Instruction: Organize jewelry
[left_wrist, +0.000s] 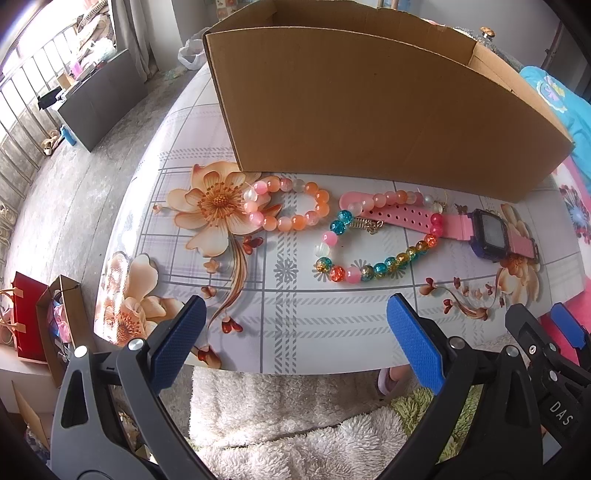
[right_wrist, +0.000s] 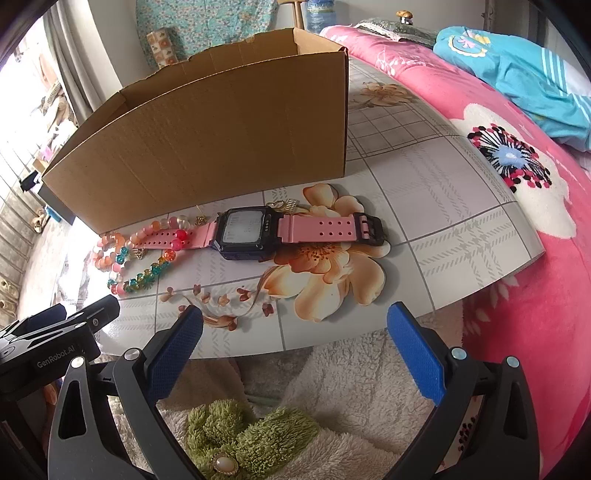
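1. Fingers of our left gripper (left_wrist: 295, 339), seen from the left wrist camera, stand wide apart with nothing between them. It hangs at the near edge of the table (left_wrist: 295, 317), above a white fluffy garment (left_wrist: 280, 413). At the right border we see part of our right gripper (left_wrist: 554, 354).

2. In this same view the jewelry lies in a row in front of the cardboard box (left_wrist: 369, 110), which is open on top. The orange bead bracelet (left_wrist: 288, 205) is on the left. The multicoloured bead bracelet (left_wrist: 373, 254) is in the middle, and its beads cross the strap of the pink watch (left_wrist: 484, 230) on the right. A peach bead bracelet (left_wrist: 391, 199) also lies over that strap. A small gold piece (left_wrist: 367, 225) is inside the multicoloured loop; we cannot tell what it is.

3. The table has a grey plaid cover with orange flowers (left_wrist: 218, 203). On the left we see a concrete floor, a window with bars and a red bag (left_wrist: 27, 321).

4. From the right wrist camera, our right gripper (right_wrist: 295, 343) is also spread open and holds nothing, just before the table edge. The left gripper (right_wrist: 55, 339) shows at the lower left.

5. Here the watch (right_wrist: 258, 232) lies flat, face up, just beside the box (right_wrist: 207, 147). The bracelets (right_wrist: 140, 258) are left of it.

6. A pink blanket (right_wrist: 517, 258) covers the bed on the right, with a blue garment (right_wrist: 524, 81) on it.
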